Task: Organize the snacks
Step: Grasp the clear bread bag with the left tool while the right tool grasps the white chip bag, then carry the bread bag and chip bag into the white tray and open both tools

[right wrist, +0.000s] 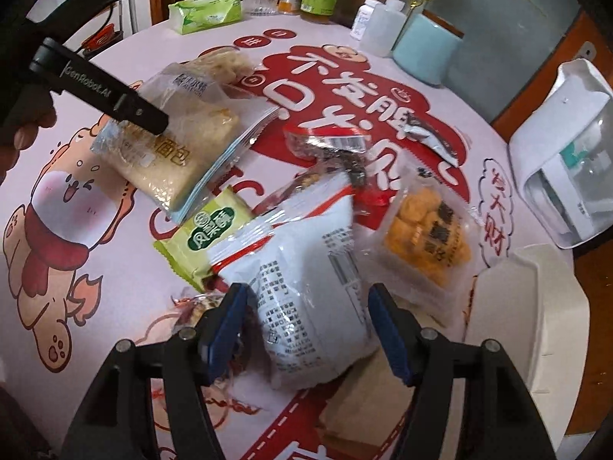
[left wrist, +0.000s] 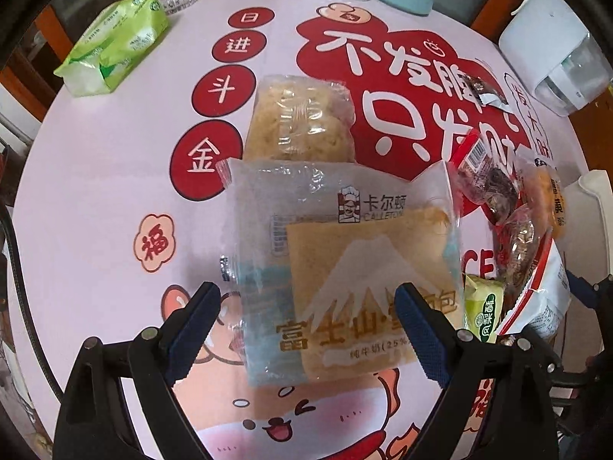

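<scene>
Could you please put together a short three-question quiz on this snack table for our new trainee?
1. True or false: the left gripper is clamped shut on the Mount Fuji bread packet.
2. Which packet lies between the right gripper's fingers? A) white snack bag B) green tissue pack C) orange snack packet
3. Fill in: the small green pastry packet lies partly under the ____ snack bag.

Key: 1 false, the jaws stand wide over it. 2 A. 3 white.

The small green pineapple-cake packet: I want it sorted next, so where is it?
In the right wrist view the green packet lies left of centre on the table, tucked between the Fuji bread bag and the white bag.
</scene>
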Demonstrator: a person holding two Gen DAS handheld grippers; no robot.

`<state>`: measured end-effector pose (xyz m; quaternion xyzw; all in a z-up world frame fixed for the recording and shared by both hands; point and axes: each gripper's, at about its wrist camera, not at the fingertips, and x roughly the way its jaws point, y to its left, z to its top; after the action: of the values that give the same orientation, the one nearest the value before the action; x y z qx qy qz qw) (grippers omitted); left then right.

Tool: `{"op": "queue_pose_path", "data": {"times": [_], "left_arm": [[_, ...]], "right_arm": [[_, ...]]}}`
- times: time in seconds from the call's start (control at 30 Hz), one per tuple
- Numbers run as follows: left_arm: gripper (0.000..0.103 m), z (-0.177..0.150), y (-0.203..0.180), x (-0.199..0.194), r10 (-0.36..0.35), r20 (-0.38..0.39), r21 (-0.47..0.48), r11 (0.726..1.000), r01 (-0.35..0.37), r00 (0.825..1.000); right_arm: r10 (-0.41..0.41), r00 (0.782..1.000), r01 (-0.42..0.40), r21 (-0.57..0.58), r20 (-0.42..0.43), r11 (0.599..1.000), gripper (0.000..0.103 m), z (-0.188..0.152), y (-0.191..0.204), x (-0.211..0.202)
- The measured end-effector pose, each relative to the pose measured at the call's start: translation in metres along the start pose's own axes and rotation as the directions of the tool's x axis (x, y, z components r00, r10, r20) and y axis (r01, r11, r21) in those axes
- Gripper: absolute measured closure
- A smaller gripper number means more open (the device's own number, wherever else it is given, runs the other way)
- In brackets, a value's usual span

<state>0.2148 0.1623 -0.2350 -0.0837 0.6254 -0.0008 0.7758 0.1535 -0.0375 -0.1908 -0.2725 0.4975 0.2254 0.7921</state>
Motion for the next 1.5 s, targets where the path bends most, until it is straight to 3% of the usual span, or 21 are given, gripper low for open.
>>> {"op": "queue_pose_path", "data": {"times": [0.23,0.37,0.47,0.63,0.67,0.73,0.8,0.9,1.1,1.33,1.5], "left_arm": [[0.009,0.008,0.002,0.009,-0.078,-0.021,-0.04,0.996,0.077,0.997],[0.001,0.007,-0.007,0.016,-0.078,-0.022,-0.019,0.997,0.077,0.997],[0.0,0.007,-0.013,0.02,-0.1,-0.024,-0.034,0.994,0.1,0.995],[0.002,0.006,-0.028,0.021,-0.093,0.003,0.006,0.996,0.093,0.996],[0.007,0.005,-0.032,0.019,-0.088,0.02,0.019,0.996,0.087,0.996],[0.029,0.003,-0.037,0.009,-0.079,0.065,0.036,0.996,0.077,0.995],[0.057,0.003,-0.038,0.0,-0.073,0.093,0.03,0.997,0.071,0.993],[0.078,0.003,-0.032,-0.008,-0.094,0.1,0.014,0.996,0.093,0.991],[0.093,-0.015,-0.036,-0.034,-0.096,0.156,0.028,0.995,0.092,0.983],[0.096,-0.04,-0.055,-0.091,-0.098,0.257,0.077,0.994,0.081,0.961],[0.096,-0.053,-0.072,-0.139,-0.124,0.334,0.113,0.989,0.09,0.934]], "right_arm": [[0.022,1.0,-0.022,0.023,0.015,0.999,0.04,0.001,0.001,0.001],[0.021,1.0,-0.021,0.026,0.021,0.999,0.042,0.0,0.002,0.0],[0.022,1.0,-0.022,0.028,0.022,0.999,0.044,0.0,0.002,0.0],[0.022,0.999,-0.024,0.069,0.025,0.997,0.056,-0.001,-0.002,0.0],[0.026,0.999,-0.028,0.079,0.025,0.996,0.057,-0.001,-0.003,-0.001],[0.026,0.999,-0.028,0.097,0.025,0.995,0.06,-0.002,-0.005,-0.003],[0.025,0.999,-0.028,0.117,0.024,0.993,0.063,-0.004,-0.006,-0.004],[0.037,0.999,-0.04,0.162,0.024,0.986,0.067,-0.009,-0.012,-0.007],[0.037,0.995,-0.059,0.237,0.094,0.97,0.067,-0.019,-0.019,-0.034],[0.024,0.98,-0.08,0.275,0.199,0.958,0.067,-0.026,-0.023,-0.081],[0.011,0.967,-0.087,0.291,0.253,0.953,0.067,-0.034,-0.026,-0.109]]}}
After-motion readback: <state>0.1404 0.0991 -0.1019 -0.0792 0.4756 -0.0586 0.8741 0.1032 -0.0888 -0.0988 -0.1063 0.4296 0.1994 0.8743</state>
